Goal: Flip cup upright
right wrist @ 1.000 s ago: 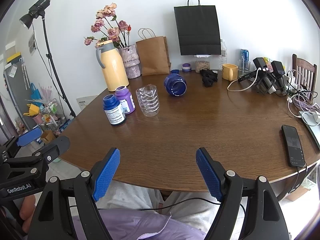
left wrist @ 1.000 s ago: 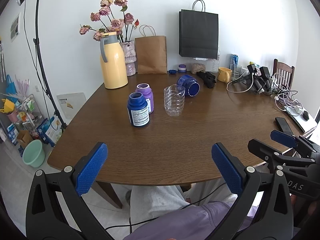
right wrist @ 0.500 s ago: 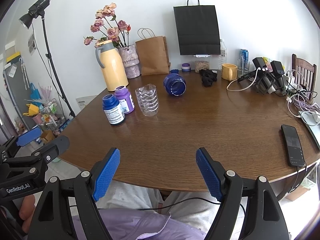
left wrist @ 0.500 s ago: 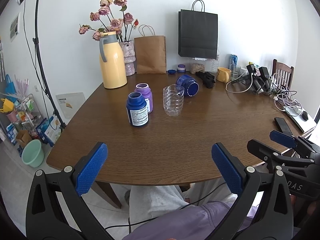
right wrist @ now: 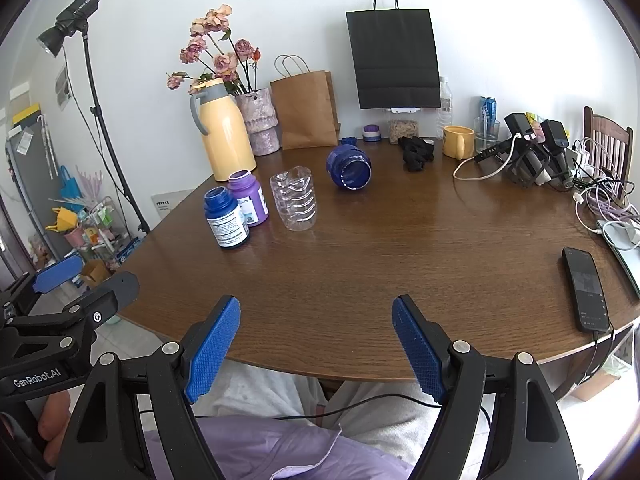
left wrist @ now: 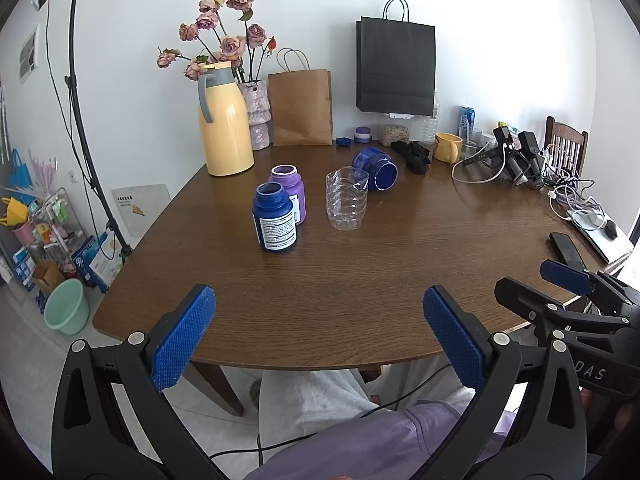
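Observation:
A dark blue cup (left wrist: 376, 169) lies on its side on the brown table (left wrist: 360, 280), its mouth facing me; it also shows in the right wrist view (right wrist: 349, 168). A clear ribbed plastic cup (left wrist: 347, 203) (right wrist: 294, 204) stands upright just in front of it. My left gripper (left wrist: 318, 334) is open and empty at the table's near edge. My right gripper (right wrist: 316, 340) is open and empty, also at the near edge, far from the cups.
A dark blue bottle (left wrist: 274, 222) and a purple bottle (left wrist: 289, 193) stand left of the clear cup. A yellow thermos (left wrist: 224, 120), flower vase, paper bags, yellow mug (left wrist: 447, 147), cables and chargers line the back and right. A phone (right wrist: 586, 288) lies at the right edge.
Both grippers stay open and almost still; the view shifts very slightly. Nothing on the table has moved.

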`<state>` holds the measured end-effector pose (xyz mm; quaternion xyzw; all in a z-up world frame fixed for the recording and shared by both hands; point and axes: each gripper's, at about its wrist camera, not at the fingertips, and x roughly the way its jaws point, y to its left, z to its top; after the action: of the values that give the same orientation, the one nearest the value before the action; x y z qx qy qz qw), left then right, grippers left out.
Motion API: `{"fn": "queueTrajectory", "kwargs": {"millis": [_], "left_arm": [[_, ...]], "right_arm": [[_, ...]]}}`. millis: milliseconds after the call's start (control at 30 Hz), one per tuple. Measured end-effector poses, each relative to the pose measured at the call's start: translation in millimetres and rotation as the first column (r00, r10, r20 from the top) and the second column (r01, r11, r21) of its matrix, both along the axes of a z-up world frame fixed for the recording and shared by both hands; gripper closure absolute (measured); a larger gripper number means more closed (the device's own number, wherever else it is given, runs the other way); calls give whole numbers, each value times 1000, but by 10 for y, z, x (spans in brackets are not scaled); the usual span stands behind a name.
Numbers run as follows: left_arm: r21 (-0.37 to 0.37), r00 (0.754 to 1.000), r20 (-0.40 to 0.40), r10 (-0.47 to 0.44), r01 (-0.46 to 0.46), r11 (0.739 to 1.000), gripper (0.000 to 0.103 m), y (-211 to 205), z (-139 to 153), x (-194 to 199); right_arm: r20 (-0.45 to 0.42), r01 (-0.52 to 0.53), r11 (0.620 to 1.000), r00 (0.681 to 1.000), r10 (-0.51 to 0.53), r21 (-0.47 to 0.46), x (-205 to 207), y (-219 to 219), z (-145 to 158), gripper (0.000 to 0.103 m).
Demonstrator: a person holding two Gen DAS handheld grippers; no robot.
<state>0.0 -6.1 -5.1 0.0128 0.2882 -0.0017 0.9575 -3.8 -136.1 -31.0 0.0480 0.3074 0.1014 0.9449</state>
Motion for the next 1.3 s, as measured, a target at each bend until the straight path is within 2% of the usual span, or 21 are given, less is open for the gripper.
{"fn": "queueTrajectory", "kwargs": {"millis": [633,967,1100,1300], "left_arm": [[-3,1000,3,-1,2,1000,0,6,-48,-15],[-10,999,-28,-26,26,1000,0,-10,-113,78],[-5,997,-65,-52,52,999,0,-62,-148,323],[-1,994,-38,-104,104,995,0,-179,-28,779]], "right_arm": [[1,-3,1000,1000,3,4,16,-4,-24,21],[-4,-6,1000,1000,6,15,75,-31,-66,21],[17,-20,1000,1000,20,-11,297,-78,-57,21],[23,-13,998,1000,11,63,935,-379,78,21]]}}
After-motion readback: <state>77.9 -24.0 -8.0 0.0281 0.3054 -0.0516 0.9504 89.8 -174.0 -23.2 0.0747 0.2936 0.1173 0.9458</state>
